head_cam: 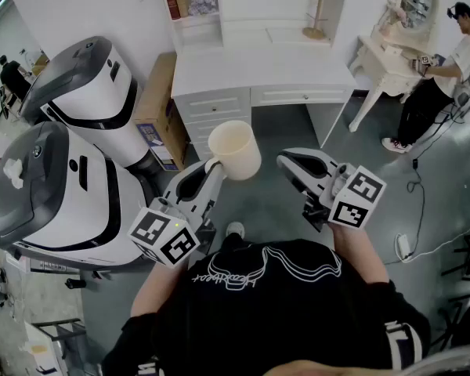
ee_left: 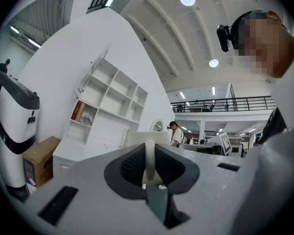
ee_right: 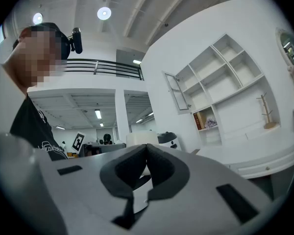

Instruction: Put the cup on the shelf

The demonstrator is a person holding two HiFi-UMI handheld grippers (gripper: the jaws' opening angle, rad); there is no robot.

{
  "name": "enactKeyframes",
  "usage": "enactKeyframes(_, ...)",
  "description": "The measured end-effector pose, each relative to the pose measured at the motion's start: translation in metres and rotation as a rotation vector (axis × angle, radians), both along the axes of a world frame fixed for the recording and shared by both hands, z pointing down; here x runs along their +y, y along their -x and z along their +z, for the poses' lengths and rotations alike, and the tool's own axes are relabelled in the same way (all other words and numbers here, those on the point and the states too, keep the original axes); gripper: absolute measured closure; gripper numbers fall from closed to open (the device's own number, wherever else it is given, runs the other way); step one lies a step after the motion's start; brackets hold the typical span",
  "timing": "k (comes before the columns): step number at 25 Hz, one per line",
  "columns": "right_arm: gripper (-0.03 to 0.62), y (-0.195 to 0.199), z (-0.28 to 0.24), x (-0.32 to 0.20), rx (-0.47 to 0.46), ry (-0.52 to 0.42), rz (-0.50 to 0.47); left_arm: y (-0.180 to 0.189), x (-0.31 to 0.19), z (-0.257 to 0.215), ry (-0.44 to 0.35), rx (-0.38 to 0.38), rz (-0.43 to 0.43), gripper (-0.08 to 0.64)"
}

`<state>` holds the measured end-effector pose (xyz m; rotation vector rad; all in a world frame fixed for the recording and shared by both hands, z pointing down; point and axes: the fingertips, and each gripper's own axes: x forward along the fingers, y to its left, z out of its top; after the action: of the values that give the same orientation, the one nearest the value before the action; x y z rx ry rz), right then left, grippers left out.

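Note:
A cream cup (head_cam: 233,149) hangs in the air in front of me, held by its handle. My left gripper (head_cam: 213,166) is shut on that handle; in the left gripper view the thin handle (ee_left: 149,155) stands pinched between the dark pads, with the cup body (ee_left: 146,138) just beyond. My right gripper (head_cam: 285,161) floats beside the cup to its right, shut, with nothing in it. From the right gripper view its jaws (ee_right: 147,147) meet tip to tip. The white shelf unit (head_cam: 251,6) stands on a white desk (head_cam: 258,73) ahead, with books in its left compartment.
Two large white-and-grey machines (head_cam: 55,186) stand at the left, with a cardboard box (head_cam: 158,108) beside the desk. A white vanity table with a mirror (head_cam: 392,37) and a person (head_cam: 446,77) are at the far right. Cables (head_cam: 415,202) lie on the grey floor.

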<state>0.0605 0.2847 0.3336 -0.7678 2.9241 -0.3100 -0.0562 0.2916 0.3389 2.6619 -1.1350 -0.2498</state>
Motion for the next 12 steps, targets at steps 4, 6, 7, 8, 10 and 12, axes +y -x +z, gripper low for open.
enactKeyframes(4, 0.586, -0.0036, 0.0050, 0.0010, -0.002, 0.002, 0.003, -0.0027, 0.0014, 0.0041, -0.001, -0.002, -0.001, 0.518)
enactKeyframes(6, 0.586, -0.0043, 0.0052, 0.0016, -0.003, 0.005, 0.002, -0.0040, 0.0024, 0.0045, 0.001, -0.002, -0.001, 0.518)
enactKeyframes(7, 0.586, -0.0045, 0.0050, 0.0022, -0.002, 0.005, 0.001, -0.0047, 0.0031, 0.0045, 0.002, -0.003, -0.001, 0.518)
enactKeyframes(8, 0.586, -0.0049, 0.0050, 0.0030, -0.002, 0.006, 0.000, -0.0056, 0.0040, 0.0046, 0.003, -0.003, 0.000, 0.518)
enactKeyframes(10, 0.586, -0.0065, 0.0054, 0.0044, -0.007, 0.009, 0.000, -0.0075, 0.0055, 0.0047, 0.002, -0.002, 0.002, 0.518)
enactKeyframes(12, 0.586, -0.0078, 0.0060, 0.0046, -0.015, 0.018, 0.000, -0.0090, 0.0057, 0.0043, -0.002, 0.000, 0.004, 0.518)
